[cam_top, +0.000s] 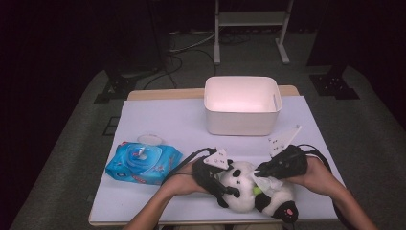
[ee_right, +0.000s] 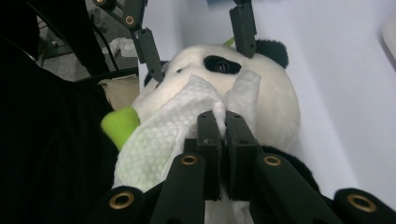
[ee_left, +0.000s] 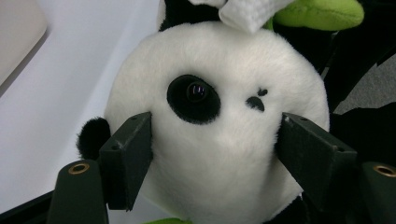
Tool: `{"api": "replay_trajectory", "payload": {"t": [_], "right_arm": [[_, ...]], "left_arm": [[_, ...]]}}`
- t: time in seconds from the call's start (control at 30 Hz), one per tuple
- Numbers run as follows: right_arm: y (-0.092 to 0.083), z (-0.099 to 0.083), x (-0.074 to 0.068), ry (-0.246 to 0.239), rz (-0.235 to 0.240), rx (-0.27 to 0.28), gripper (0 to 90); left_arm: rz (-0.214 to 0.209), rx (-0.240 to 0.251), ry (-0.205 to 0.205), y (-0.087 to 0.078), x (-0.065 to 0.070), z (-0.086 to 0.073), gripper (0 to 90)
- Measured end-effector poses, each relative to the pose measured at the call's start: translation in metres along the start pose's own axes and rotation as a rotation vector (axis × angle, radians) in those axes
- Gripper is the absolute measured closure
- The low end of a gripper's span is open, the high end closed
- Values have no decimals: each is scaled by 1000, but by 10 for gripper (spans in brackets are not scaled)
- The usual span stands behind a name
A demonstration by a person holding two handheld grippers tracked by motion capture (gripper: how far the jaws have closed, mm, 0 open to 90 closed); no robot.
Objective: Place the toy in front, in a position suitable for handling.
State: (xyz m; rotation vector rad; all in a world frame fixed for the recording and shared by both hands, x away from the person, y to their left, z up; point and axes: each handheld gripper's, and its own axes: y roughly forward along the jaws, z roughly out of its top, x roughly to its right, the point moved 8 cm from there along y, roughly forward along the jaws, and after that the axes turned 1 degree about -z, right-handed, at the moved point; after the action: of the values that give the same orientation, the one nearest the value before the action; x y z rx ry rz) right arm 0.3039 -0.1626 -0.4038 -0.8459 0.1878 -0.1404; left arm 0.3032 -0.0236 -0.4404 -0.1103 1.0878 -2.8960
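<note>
Low over the near table edge, left gripper (cam_top: 224, 188) clamping the toy panda (cam_top: 249, 189) by its head (jaws wide), right gripper (cam_top: 258, 173) angled inward, jaws pinched tight on a white wet wipe (ee_right: 187, 126) against its face.

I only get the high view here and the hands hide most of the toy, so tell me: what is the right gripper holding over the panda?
Observer: The right gripper is shut on a white wet wipe, pinched between its jaws and lying against the panda at its face.
Operator: And the left gripper, is it really gripping the head?
Observer: Yes, the left gripper has one pad on each side of the panda's head, pressed into the fur below the eye.
Operator: What is the green bit I see near the wipe?
Observer: A soft green plush piece on the panda's front, partly under the wipe.
</note>
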Motion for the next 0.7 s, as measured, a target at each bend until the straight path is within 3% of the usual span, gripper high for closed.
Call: {"api": "replay_trajectory", "payload": {"t": [0.23, 0.7], "right_arm": [[1, -9, 0, 9, -5, -42, 854], [-20, -30, -2, 54, -20, -2, 854]], "left_arm": [[2, 12, 7, -4, 0, -2, 230], [-8, 15, -27, -4, -7, 0, 147]]}}
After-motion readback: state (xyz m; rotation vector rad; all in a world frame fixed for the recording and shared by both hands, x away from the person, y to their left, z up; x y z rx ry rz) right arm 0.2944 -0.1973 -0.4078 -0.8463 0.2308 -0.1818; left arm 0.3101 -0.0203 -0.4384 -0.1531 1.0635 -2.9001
